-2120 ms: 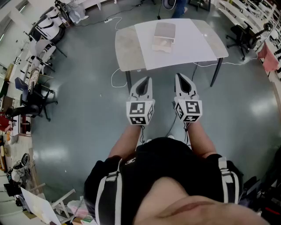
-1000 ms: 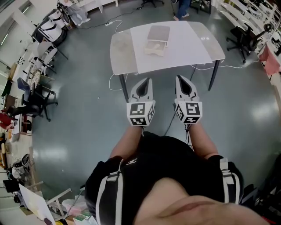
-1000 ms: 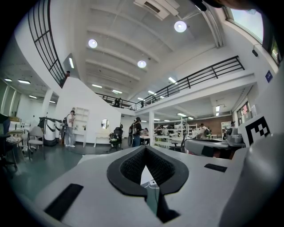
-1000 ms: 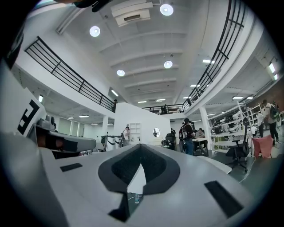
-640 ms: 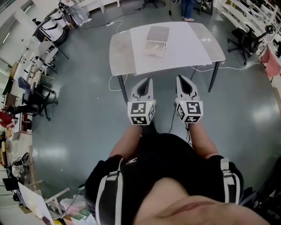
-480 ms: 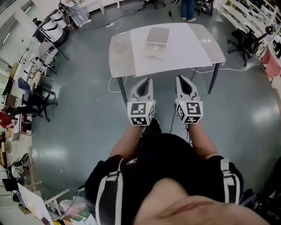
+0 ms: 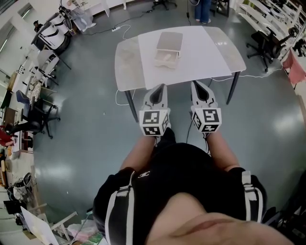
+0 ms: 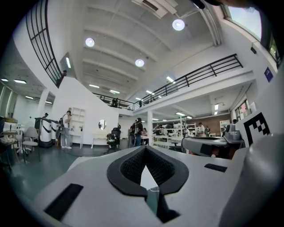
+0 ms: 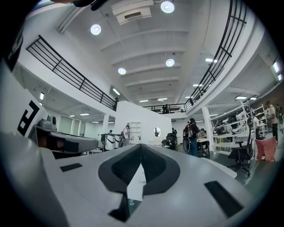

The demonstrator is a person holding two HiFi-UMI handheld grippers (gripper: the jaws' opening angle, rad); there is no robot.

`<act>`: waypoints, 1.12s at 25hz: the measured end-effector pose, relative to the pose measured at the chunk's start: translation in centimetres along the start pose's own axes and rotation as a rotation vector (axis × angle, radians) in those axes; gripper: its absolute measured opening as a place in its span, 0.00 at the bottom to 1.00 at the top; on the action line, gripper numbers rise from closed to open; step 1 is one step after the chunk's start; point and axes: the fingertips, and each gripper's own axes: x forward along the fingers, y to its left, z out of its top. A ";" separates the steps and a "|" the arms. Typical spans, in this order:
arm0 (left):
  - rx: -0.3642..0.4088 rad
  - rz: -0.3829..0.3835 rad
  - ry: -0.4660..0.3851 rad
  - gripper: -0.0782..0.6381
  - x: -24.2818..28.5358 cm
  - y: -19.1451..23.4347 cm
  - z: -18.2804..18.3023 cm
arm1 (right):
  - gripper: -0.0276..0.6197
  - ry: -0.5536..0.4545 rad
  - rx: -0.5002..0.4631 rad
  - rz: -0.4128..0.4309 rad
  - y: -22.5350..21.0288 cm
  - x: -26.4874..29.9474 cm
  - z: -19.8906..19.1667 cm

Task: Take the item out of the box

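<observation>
two grippers closed and empty, box on the table ahead

- left gripper (image 7: 158, 87): white shell, black-lined jaws, marker cube at my wrist end. i hold it level in front of my body. in the left gripper view (image 8: 145, 148) the jaw tips meet, with nothing between them.
- right gripper (image 7: 195, 84): same build, held just beside the left one and parallel to it. in the right gripper view (image 9: 141, 145) the jaws are together too, with nothing held.
- flat pale beige box with a grey top panel (image 7: 168, 48): it rests on the table, beyond both grippers and well apart from them. its near end shows something pale, but i cannot make out the item inside.
- pale grey table with rounded corners and dark legs (image 7: 126, 63): it stands on the glossy grey-green floor (image 7: 86, 129), with a white sheet (image 7: 203, 52) spread across its middle. the box lies on that sheet.
- black office chair (image 7: 262, 39): to the right of the table.
- standing person in blue trousers (image 7: 202, 9): beyond the table's far edge.
</observation>
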 end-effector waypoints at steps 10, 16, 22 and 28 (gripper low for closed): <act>-0.021 -0.017 0.002 0.13 9.9 4.9 0.5 | 0.06 0.010 0.001 -0.034 -4.4 9.7 -1.1; -0.035 -0.034 0.027 0.13 17.4 9.5 0.9 | 0.06 0.039 0.008 -0.050 -6.8 17.8 -1.7; -0.053 -0.051 0.055 0.13 24.6 14.1 0.1 | 0.06 0.076 0.017 -0.063 -9.1 26.1 -3.5; -0.069 -0.072 0.096 0.13 30.4 17.9 -0.8 | 0.06 0.102 0.023 -0.069 -10.7 32.8 -4.4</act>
